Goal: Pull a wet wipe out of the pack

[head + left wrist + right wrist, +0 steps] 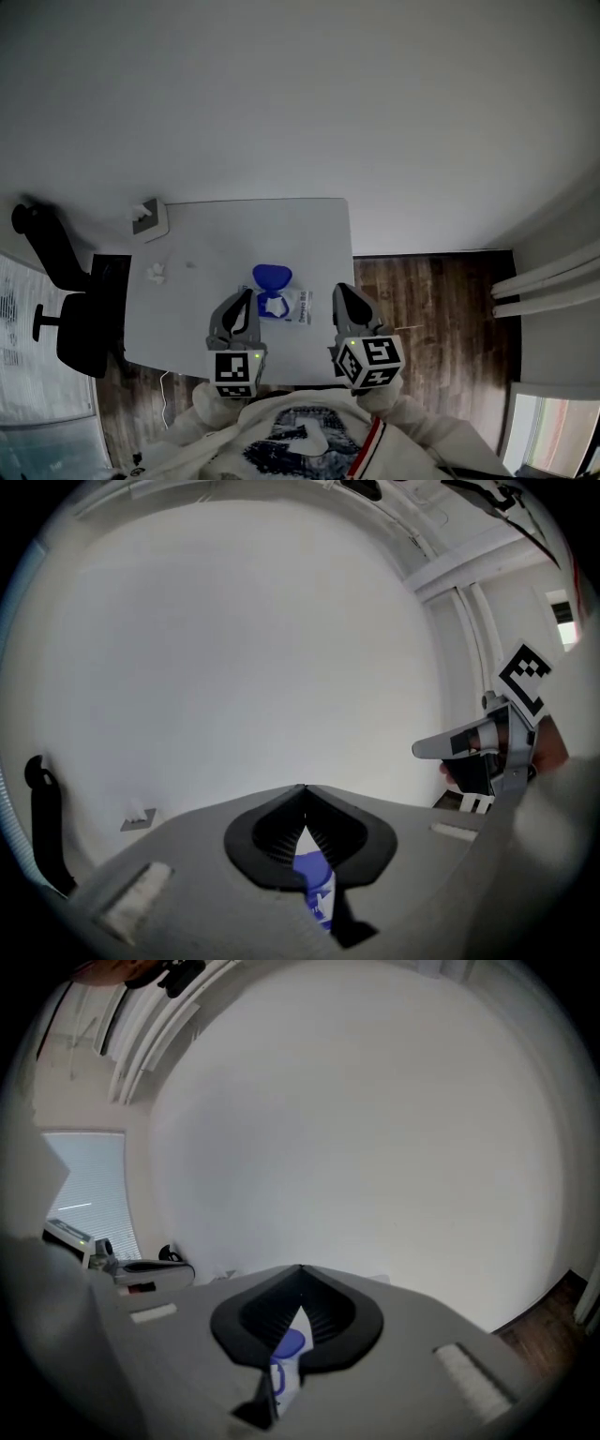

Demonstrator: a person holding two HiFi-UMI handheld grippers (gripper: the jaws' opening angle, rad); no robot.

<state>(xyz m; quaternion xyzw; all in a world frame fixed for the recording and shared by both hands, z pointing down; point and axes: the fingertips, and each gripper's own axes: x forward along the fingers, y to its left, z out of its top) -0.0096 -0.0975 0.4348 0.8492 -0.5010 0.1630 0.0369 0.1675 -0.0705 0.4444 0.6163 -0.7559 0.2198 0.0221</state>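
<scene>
A black office chair point(70, 309) stands well to the left of the wet wipe pack point(284, 302), off the left edge of the white table point(281, 225). On the table's far left corner, well apart from the pack, sits a small white box point(148, 219), and a crumpled white wad point(156, 274) lies to the pack's left, nearer than the box. The left gripper point(247, 294) is just left of the pack with its jaws pressed together at the tips and nothing between them. Its own view shows the pack only through the gap behind the closed tips. The pack lies near the table's front edge, and its blue lid point(271, 277) is flipped open on the far side. The right gripper point(338, 292) is just right of the pack, jaws likewise closed tip to tip and empty. Dark wood floor point(422, 291) stretches away to the right of the pack, past the table's edge.
</scene>
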